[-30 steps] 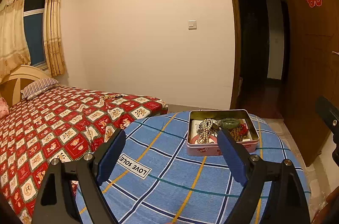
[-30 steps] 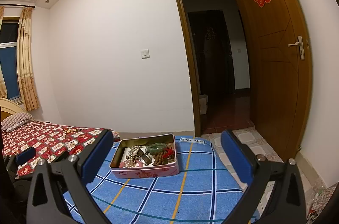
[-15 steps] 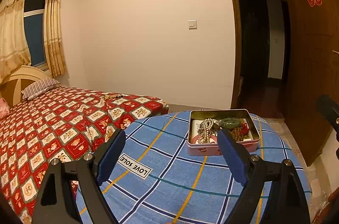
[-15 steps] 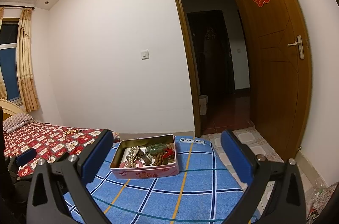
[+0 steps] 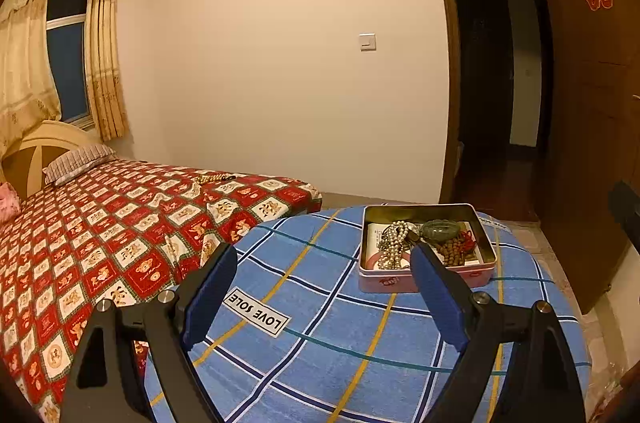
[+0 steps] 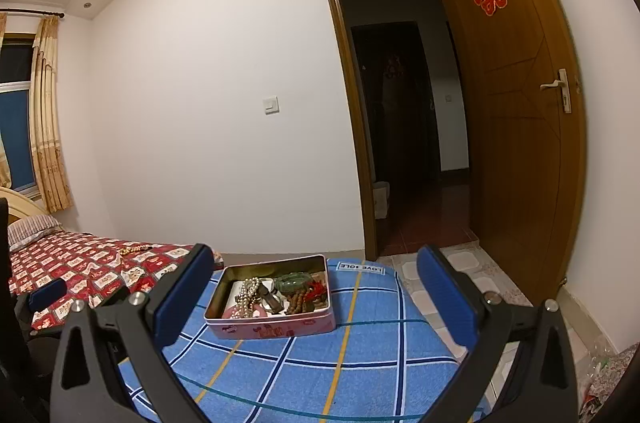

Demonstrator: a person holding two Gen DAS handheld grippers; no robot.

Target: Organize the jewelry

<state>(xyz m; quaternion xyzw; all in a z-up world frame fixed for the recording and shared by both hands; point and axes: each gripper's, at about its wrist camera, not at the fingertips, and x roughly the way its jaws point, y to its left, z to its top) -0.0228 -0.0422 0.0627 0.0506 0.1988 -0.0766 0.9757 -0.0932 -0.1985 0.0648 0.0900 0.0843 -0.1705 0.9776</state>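
Note:
A pink tin box (image 5: 426,281) (image 6: 276,327) stands open on a blue checked cloth (image 5: 320,339) (image 6: 320,375). It holds a pearl necklace (image 5: 394,243) (image 6: 246,293), a green bangle (image 5: 440,229) (image 6: 294,281), brown beads (image 5: 452,247) (image 6: 298,299) and a red string piece (image 6: 318,288). My left gripper (image 5: 320,287) is open and empty, short of the box. My right gripper (image 6: 316,297) is open and empty, with the box seen between its fingers. A string of beads (image 5: 214,178) (image 6: 134,249) lies on the bed.
A bed with a red patterned cover (image 5: 100,243) (image 6: 80,263) lies to the left. An open wooden door (image 6: 520,127) and a dark doorway (image 6: 400,111) are at the right. The other gripper's blue pad (image 6: 48,293) shows at the left edge.

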